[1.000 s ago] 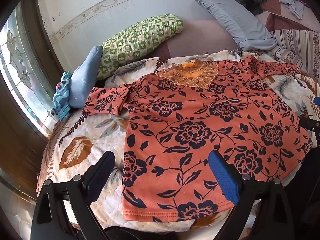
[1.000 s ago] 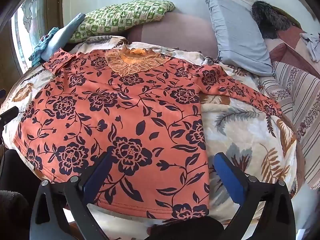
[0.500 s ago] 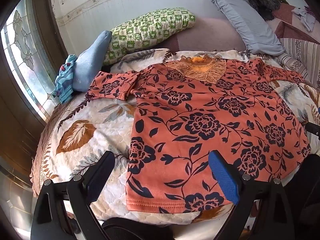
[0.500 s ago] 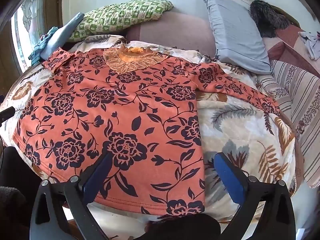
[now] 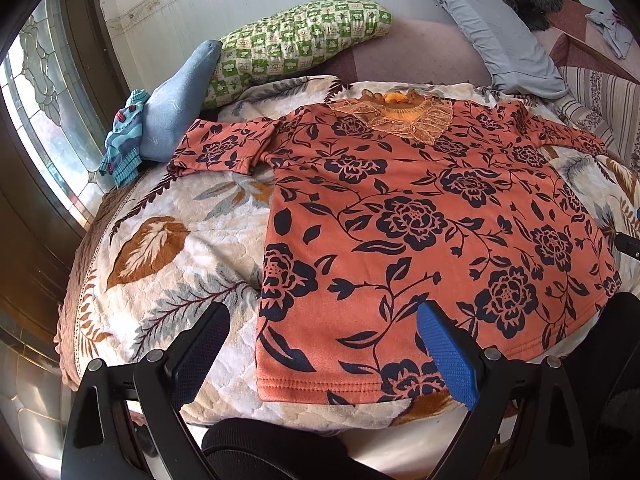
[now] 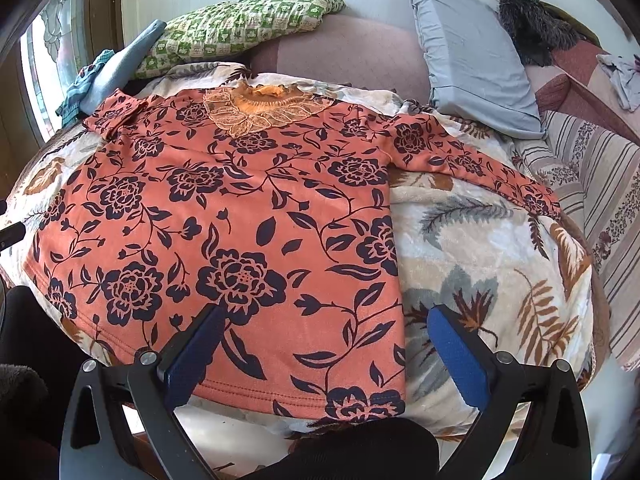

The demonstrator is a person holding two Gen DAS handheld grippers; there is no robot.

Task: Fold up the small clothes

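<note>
An orange top with dark blue flowers (image 5: pixel 420 224) lies flat and face up on a leaf-patterned blanket (image 5: pixel 168 256), collar at the far side, hem near me. Its left sleeve (image 5: pixel 224 148) is short and bunched; its right sleeve (image 6: pixel 472 164) stretches out to the right. My left gripper (image 5: pixel 320 332) is open and empty above the hem's left corner. My right gripper (image 6: pixel 320 336) is open and empty above the top (image 6: pixel 240 216) near the hem's right corner. Neither gripper touches the cloth.
A green checked pillow (image 5: pixel 296 40), a blue cushion (image 5: pixel 176 104) and a grey pillow (image 6: pixel 472 60) lie at the back by the wall. A striped cover (image 6: pixel 600 168) is on the right. A window (image 5: pixel 44 92) is at the left.
Both grippers have drawn back a little toward me and the left view has shifted left. The top has not moved. Both grippers stay open.
</note>
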